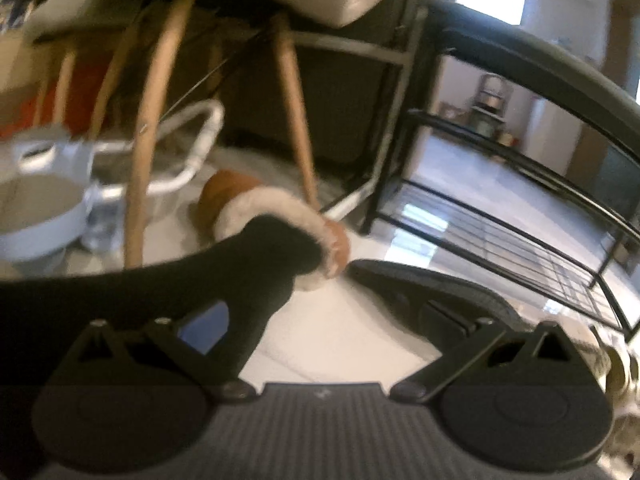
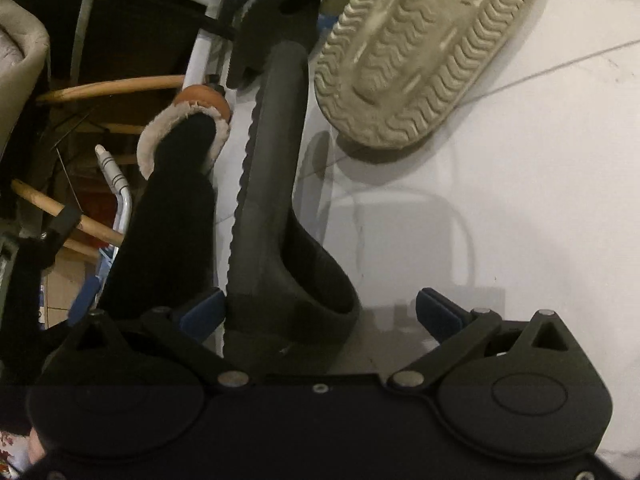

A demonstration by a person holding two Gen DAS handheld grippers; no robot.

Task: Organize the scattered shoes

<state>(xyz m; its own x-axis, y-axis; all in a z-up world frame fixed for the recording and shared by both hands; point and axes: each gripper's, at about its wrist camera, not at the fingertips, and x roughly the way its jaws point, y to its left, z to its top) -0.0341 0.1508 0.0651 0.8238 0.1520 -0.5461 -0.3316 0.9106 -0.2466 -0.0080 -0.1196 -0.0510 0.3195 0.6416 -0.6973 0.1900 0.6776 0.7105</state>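
In the left wrist view a brown fur-lined slipper (image 1: 240,204) sits on a foot with a black sock (image 1: 256,256) under a chair. A black sandal (image 1: 432,292) lies by the right finger of my left gripper (image 1: 320,312); whether it is gripped I cannot tell. In the right wrist view my right gripper (image 2: 320,308) stands open, with a black sandal (image 2: 276,184) on edge against its left pad (image 2: 202,310). A beige clog (image 2: 416,52) lies sole up at the top. The same slipper (image 2: 188,120) shows to the left.
A black wire shoe rack (image 1: 532,208) stands to the right. A wooden-legged chair (image 1: 296,120), a white pot (image 1: 44,216) and a white tube frame (image 1: 196,152) crowd the left. The floor is pale tile (image 2: 520,200).
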